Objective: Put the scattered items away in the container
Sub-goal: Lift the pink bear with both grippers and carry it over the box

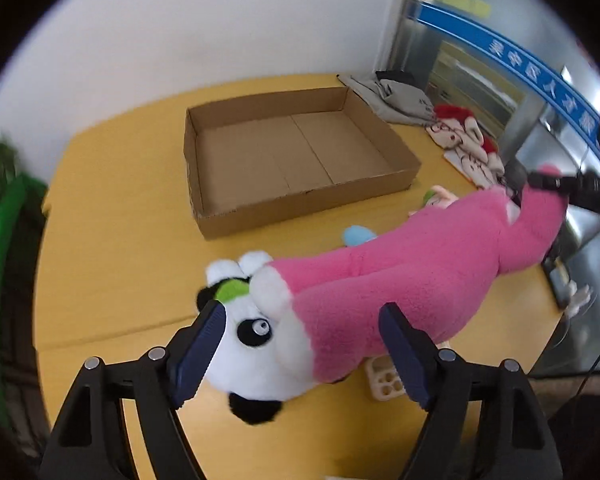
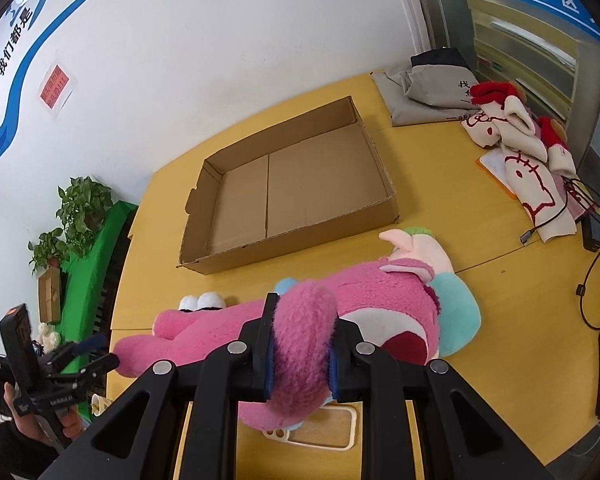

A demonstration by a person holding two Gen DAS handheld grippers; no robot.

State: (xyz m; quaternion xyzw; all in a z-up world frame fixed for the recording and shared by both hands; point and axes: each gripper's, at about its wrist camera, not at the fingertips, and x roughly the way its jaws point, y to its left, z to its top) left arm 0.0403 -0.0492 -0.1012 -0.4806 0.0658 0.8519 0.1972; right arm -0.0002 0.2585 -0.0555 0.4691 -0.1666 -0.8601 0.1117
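My right gripper (image 2: 300, 344) is clamped on the pink plush toy (image 2: 380, 300); my left gripper (image 1: 300, 344) is wide open.

The left jaws stand on either side of a panda toy (image 1: 256, 360) without pressing it. The pink toy lies across the yellow table (image 1: 120, 260), just in front of the empty cardboard box (image 1: 300, 200). Grey cloth (image 2: 428, 92) lies behind the box.

Bright, even indoor light, soft shadows, strong fisheye curvature, black corners, motion blur at edges.
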